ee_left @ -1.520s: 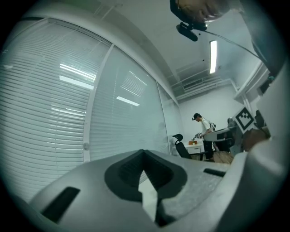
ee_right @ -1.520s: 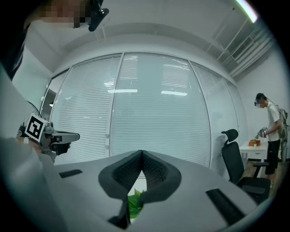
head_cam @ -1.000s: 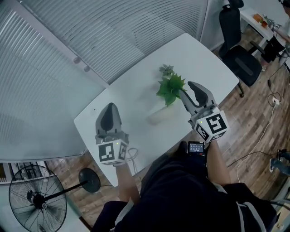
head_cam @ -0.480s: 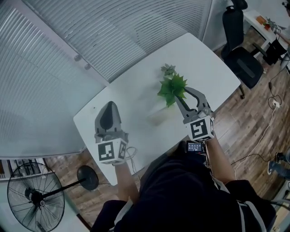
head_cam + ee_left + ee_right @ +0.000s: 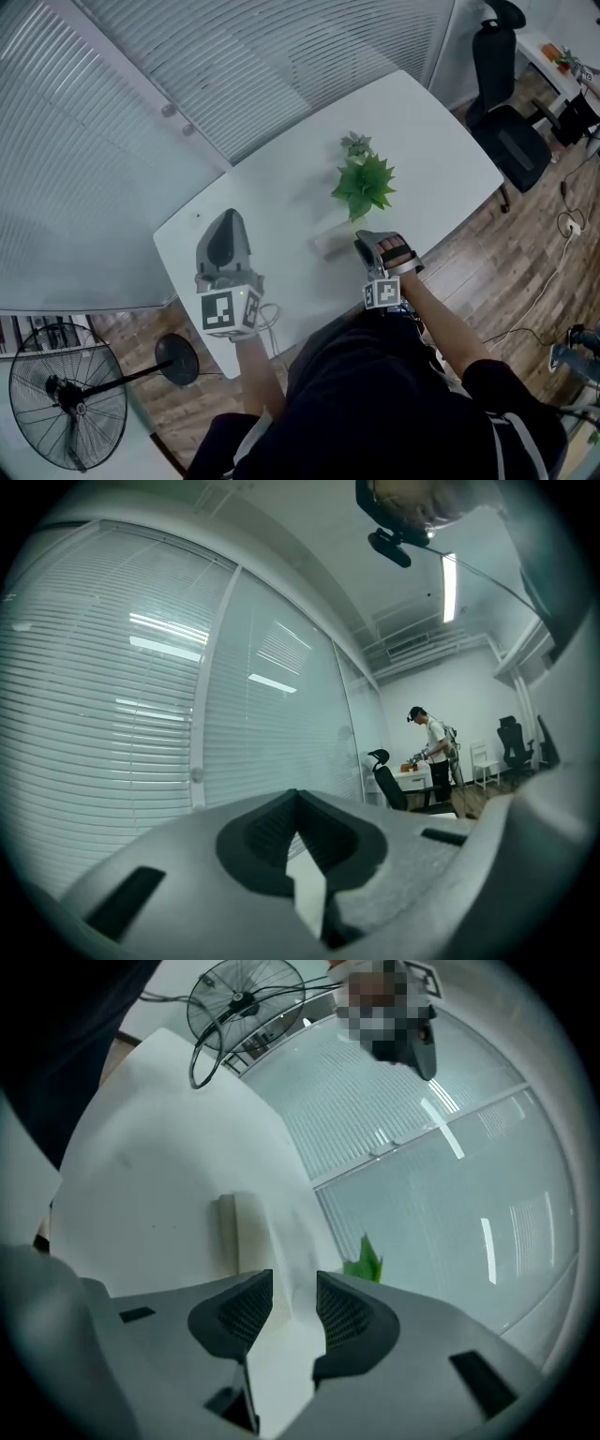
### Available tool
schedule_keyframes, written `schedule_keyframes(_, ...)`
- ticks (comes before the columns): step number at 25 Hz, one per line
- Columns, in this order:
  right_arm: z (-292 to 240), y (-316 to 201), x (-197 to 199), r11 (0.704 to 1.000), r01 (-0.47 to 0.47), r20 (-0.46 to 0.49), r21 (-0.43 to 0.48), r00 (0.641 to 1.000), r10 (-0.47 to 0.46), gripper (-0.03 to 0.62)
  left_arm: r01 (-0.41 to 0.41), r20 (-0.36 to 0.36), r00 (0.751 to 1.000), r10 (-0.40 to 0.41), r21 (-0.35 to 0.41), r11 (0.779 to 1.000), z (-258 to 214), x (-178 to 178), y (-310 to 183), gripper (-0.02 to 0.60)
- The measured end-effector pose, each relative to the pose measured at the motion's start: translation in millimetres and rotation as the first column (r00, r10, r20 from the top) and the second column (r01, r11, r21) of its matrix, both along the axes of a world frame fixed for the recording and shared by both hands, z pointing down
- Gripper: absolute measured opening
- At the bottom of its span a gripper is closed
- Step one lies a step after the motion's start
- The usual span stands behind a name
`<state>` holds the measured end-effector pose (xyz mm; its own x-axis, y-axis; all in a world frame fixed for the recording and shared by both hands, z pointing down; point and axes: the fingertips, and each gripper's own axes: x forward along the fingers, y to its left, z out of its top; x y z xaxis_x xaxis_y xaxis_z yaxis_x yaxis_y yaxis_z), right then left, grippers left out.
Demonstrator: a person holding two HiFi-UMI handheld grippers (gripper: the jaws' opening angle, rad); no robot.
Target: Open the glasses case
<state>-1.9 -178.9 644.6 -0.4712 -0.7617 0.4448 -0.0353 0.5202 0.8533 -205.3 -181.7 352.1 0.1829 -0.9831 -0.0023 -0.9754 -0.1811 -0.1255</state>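
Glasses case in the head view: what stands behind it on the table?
A small green plant stands just behind the glasses case on the white table. The plant's base is covered by its leaves.

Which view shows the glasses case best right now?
The right gripper view: the glasses case lies large and close ahead. The head view shows it small and pale against the white table. The left gripper view misses it.

Jaws of right tool [image 5: 286, 1302] apart, pads pressing nothing. White glasses case [image 5: 246, 1232] on white bench [image 5: 141, 1166], just beyond the tips, in line with the gap. Green leaf [image 5: 366, 1260] to its right. Fan [image 5: 246, 1002] far off.
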Motion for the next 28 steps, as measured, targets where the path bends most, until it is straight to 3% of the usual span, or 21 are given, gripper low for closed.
schedule_keyframes(9,52.1,-0.1,11.0,1.0,0.003,-0.151,0.022,0.989,0.0,0.158,0.013,0.002,1.0,-0.013,-0.006,1.0,0.7,-6.3,2.4,-0.002)
schedule_keyframes(18,54.8,-8.7,16.1,0.998,-0.025,-0.173,0.056,0.984,0.035,0.148,0.006,0.0,1.0,-0.006,-0.014,1.0,1.6,-4.4,4.4,-0.002)
schedule_keyframes(23,47.4,-11.2,17.1,0.996,-0.037,-0.153,0.079,0.987,0.049,0.035,0.021,-0.018,1.0,-0.022,-0.005,1.0,-3.3,-10.0,4.9,-0.002)
schedule_keyframes(28,30.3,-24.4,10.6,0.993,-0.056,-0.107,0.107,0.992,0.067,0.031,0.02,-0.009,1.0,-0.02,-0.011,1.0,-1.6,-9.3,5.2,-0.002)
